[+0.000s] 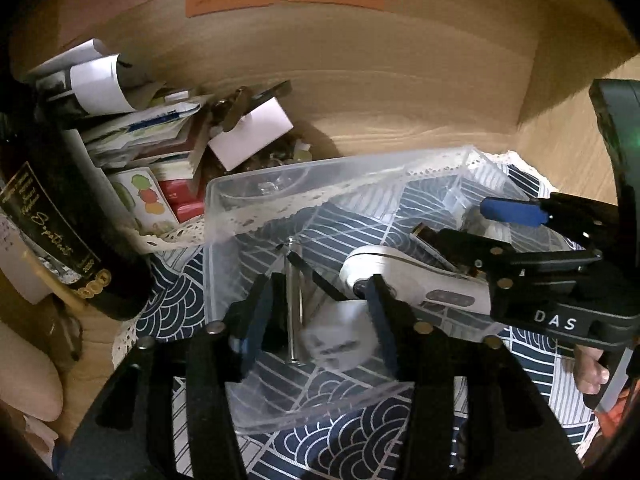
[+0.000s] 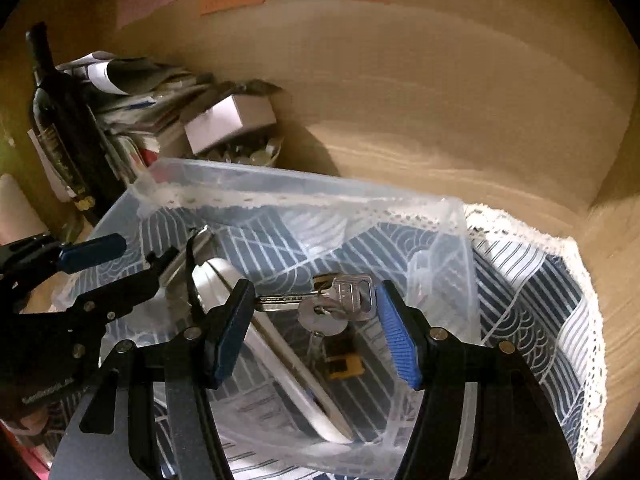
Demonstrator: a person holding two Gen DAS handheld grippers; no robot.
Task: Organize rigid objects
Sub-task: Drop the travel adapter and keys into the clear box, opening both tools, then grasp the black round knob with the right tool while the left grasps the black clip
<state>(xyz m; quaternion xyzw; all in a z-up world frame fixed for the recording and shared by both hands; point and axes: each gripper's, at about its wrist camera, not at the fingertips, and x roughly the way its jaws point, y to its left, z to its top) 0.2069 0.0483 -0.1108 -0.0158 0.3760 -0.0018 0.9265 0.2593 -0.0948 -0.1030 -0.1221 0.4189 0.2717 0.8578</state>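
black gripper point(image 2: 316, 332), blue ribbed pads point(image 2: 396, 340), silver screws, white "das" lettering point(image 1: 556, 320).

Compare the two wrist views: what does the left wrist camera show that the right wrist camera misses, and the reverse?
Only the left wrist view shows a blurred round white object between the left gripper fingers and a card printed with coloured circles.

Only the right wrist view shows the silver bunch of keys between the open right gripper fingers and a small yellow and black block.

Both show the clear plastic storage bin, the long white device inside it, the dark wine bottle and the blue patterned cloth.
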